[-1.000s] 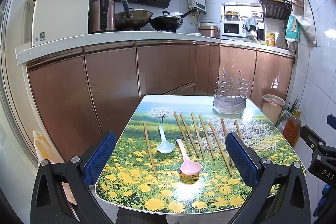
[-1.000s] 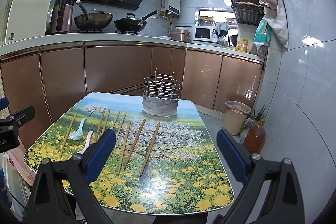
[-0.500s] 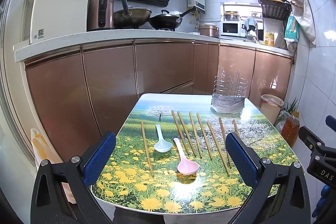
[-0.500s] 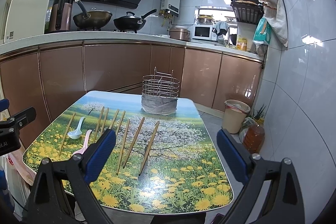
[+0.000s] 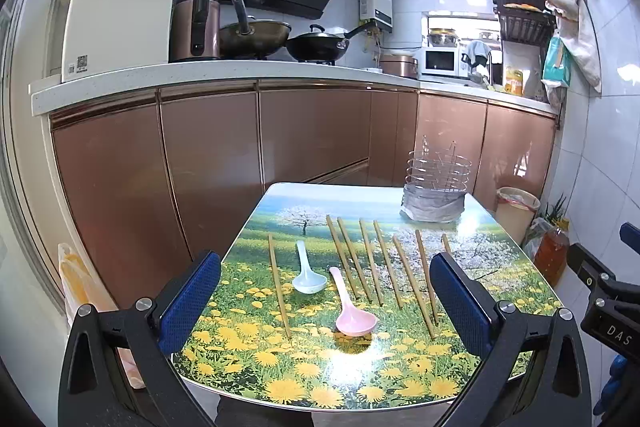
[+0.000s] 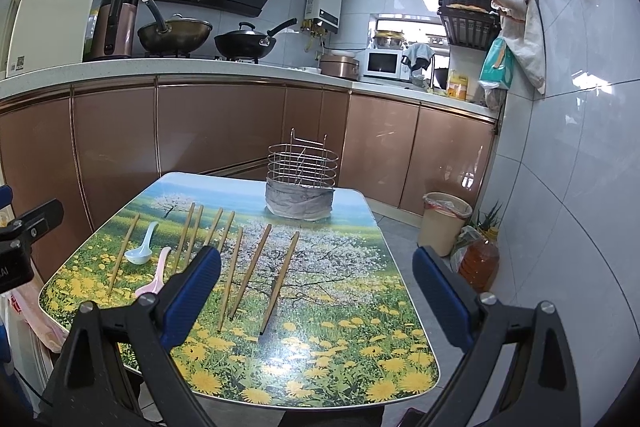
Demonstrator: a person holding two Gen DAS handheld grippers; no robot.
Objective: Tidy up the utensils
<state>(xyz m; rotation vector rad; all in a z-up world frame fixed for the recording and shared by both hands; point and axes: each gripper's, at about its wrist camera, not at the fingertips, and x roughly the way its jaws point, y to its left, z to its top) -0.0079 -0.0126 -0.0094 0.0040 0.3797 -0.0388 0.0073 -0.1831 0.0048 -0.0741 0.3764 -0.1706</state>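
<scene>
Several wooden chopsticks (image 5: 378,263) lie in a row on the flower-print table (image 5: 280,375); they also show in the right wrist view (image 6: 280,279). A pale blue spoon (image 5: 307,279) and a pink spoon (image 5: 352,315) lie among them. A wire utensil basket (image 5: 436,187) stands at the table's far end, also in the right wrist view (image 6: 302,183). My left gripper (image 5: 326,303) is open and empty above the near edge. My right gripper (image 6: 316,295) is open and empty above the near right part.
Copper kitchen cabinets (image 5: 208,167) and a counter with woks run behind and left of the table. A bin (image 6: 446,223) and an oil bottle (image 6: 478,263) stand on the floor at the right by the tiled wall.
Both grippers have drifted slightly; the table sits a little higher and nearer in the views. Nothing on the table has moved. Both grippers stay open.
</scene>
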